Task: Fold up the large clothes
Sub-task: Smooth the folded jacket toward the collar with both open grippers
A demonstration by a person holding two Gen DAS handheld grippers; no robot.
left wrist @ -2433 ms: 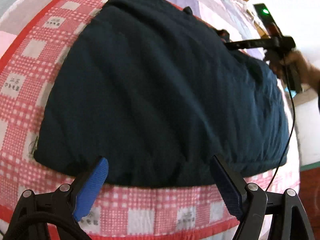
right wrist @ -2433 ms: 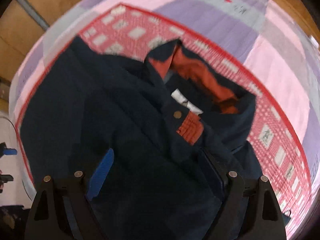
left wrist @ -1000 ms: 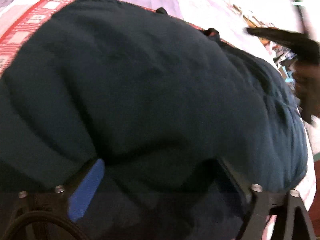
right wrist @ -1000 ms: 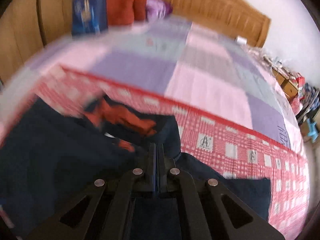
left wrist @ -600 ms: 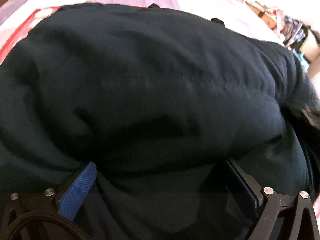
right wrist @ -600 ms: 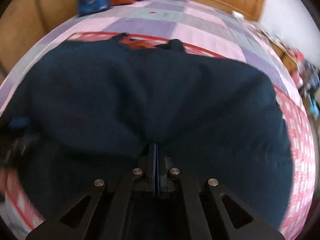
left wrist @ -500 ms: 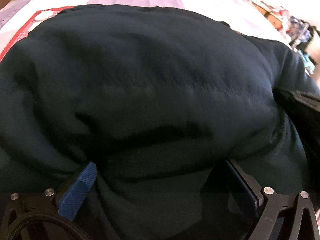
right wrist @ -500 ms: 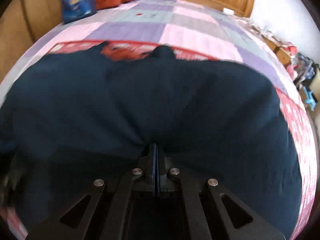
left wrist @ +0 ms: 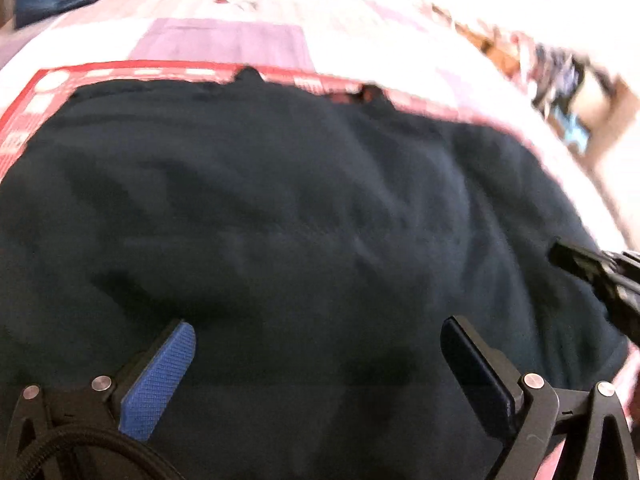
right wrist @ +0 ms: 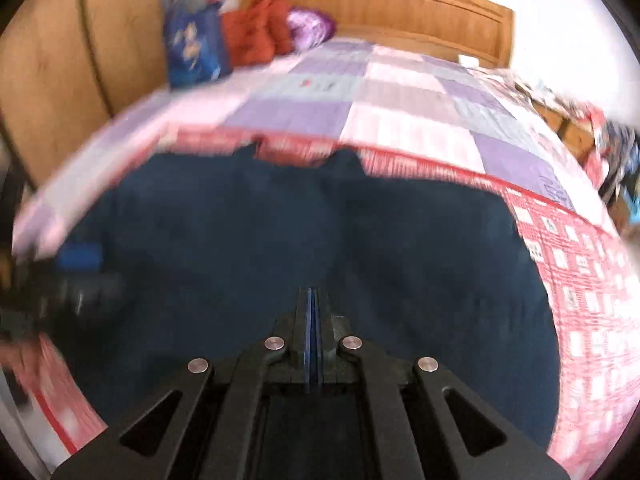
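On quilt (right wrist: 420, 120): dark garment (right wrist: 300, 240) | right hand-held gripper (right wrist: 313, 300) closed

Garment (right wrist: 320, 248) spread on quilt (right wrist: 420, 120), headboard (right wrist: 380, 12) behind, pillows (right wrist: 256, 32) at far left

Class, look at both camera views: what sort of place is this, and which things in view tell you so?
Most likely a home bedroom. A patchwork quilt covers a bed with a wooden headboard, cushions are piled by it, and a dark garment lies spread on top.
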